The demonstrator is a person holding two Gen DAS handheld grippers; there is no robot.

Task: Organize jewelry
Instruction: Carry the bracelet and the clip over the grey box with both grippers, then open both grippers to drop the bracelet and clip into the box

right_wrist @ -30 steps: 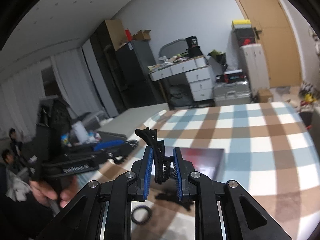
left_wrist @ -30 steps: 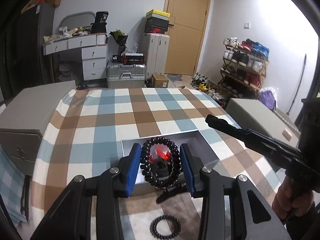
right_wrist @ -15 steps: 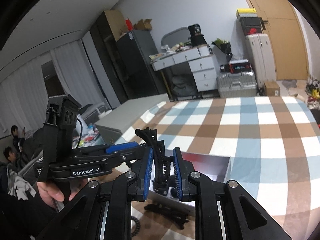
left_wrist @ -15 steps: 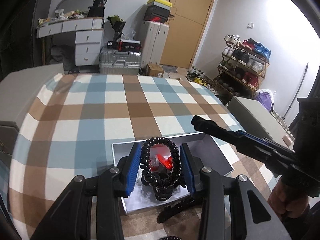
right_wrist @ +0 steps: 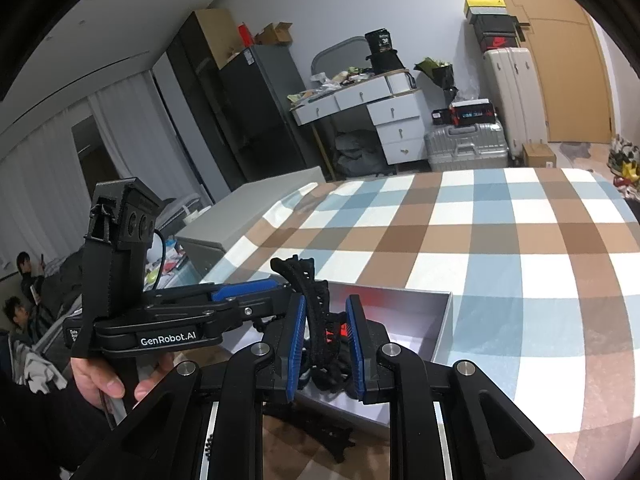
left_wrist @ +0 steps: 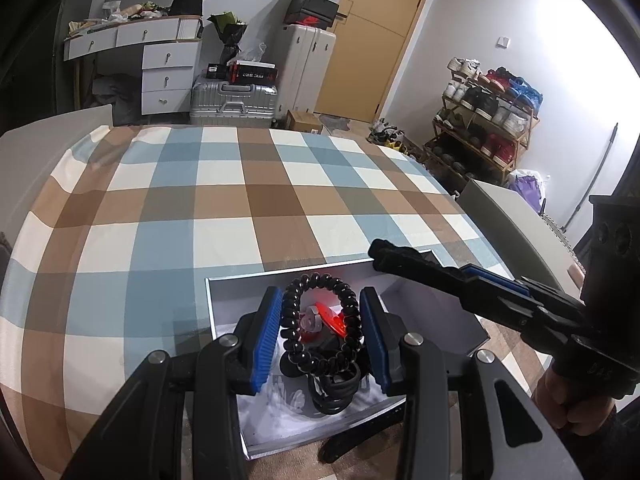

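Left claw (left_wrist: 320, 334) (gripping coil (left_wrist: 320, 320)) over checked cloth (left_wrist: 200, 200).

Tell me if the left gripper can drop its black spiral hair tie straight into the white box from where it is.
Probably yes. The left gripper holds the hair tie over the open box; the right gripper stays near the far rim, apparently clear.
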